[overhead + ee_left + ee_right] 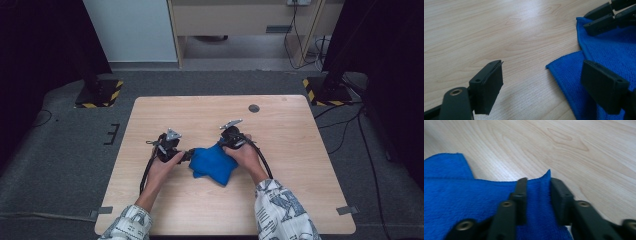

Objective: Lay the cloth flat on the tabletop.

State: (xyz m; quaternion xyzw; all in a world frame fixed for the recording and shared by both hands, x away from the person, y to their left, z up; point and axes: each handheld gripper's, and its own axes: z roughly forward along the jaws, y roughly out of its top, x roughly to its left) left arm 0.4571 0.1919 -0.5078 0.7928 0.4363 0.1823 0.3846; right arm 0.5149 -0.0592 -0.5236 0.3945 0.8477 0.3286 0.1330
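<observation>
Here, blue microfibre cloth (212,164) lies crumpled at centre of wooden table (290,130), betw. both grippers. Right gripper (537,195) clamps cloth's upper corner. Left gripper (541,87) jaws spread wide, straddling near corner; cloth lies to its right.

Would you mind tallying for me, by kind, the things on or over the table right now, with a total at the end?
Blue cloth: 1
Handheld grippers: 2, the left gripper and the right gripper
Total: 3
</observation>
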